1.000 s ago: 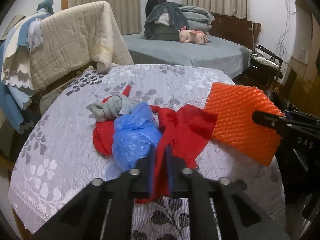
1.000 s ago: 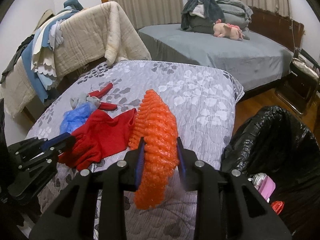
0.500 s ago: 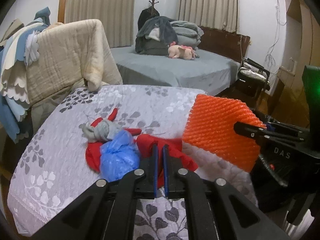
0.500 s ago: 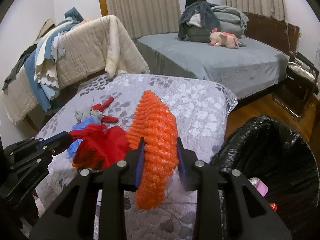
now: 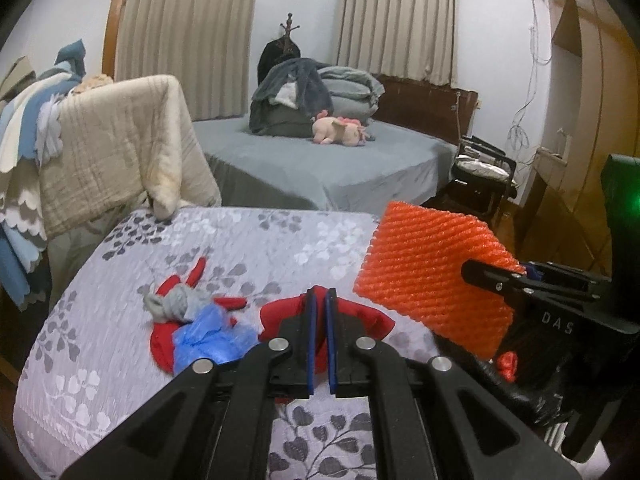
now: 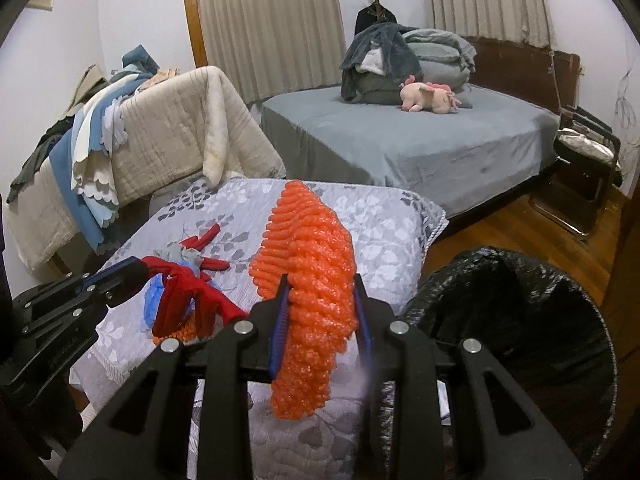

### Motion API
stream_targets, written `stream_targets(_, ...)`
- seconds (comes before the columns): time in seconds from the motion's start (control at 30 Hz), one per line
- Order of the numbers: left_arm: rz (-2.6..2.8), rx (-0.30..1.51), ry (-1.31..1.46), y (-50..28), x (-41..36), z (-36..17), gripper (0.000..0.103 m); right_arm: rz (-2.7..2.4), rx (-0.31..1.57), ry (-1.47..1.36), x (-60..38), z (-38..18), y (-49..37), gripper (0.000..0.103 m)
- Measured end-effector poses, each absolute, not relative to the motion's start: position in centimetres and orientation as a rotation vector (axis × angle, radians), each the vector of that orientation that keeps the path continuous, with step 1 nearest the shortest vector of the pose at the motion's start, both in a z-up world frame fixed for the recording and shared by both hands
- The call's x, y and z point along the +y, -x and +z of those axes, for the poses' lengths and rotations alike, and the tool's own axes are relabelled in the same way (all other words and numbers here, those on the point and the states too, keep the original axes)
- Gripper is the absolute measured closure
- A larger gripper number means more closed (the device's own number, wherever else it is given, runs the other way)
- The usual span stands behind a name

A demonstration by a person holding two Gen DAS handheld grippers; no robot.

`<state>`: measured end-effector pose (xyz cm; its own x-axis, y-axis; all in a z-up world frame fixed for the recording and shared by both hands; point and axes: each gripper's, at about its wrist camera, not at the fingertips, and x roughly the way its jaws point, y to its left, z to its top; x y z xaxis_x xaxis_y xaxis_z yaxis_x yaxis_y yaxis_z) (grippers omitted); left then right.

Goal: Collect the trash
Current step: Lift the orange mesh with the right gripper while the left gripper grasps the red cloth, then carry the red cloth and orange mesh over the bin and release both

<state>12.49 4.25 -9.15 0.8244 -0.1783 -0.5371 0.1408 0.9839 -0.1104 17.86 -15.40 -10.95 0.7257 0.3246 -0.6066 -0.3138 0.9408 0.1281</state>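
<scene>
My left gripper [image 5: 319, 300] is shut on a red plastic bag [image 5: 360, 318] and holds it lifted above the table; the bag hangs from it in the right wrist view [image 6: 188, 296]. My right gripper [image 6: 318, 284] is shut on an orange foam net sheet [image 6: 310, 256], held in the air to the right of the table, also seen in the left wrist view [image 5: 432, 268]. A blue plastic bag [image 5: 208, 334], a grey rag [image 5: 176, 304] and red scraps [image 5: 196, 272] lie on the grey flowered tablecloth [image 5: 248, 240].
A black-lined trash bin [image 6: 528, 320] stands at the table's right, below my right gripper. A blanket-draped chair [image 5: 116, 148] is at the far left. A bed [image 5: 320, 160] with a pink plush lies behind. A folding chair [image 6: 584, 176] stands at the far right.
Both grippers have risen and pulled back. The red bag has been lifted off the table, away from the blue bag. The orange sheet has moved up toward the bin side.
</scene>
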Motion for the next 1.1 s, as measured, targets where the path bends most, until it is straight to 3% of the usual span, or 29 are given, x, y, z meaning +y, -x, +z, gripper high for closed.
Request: stream_targets(1.1,-0.471,0.464,0.038,-13.0,-9.6,-3.9,0.099,0.059,0.588,-0.06,-29.6,-7.1,-12.6,0.075)
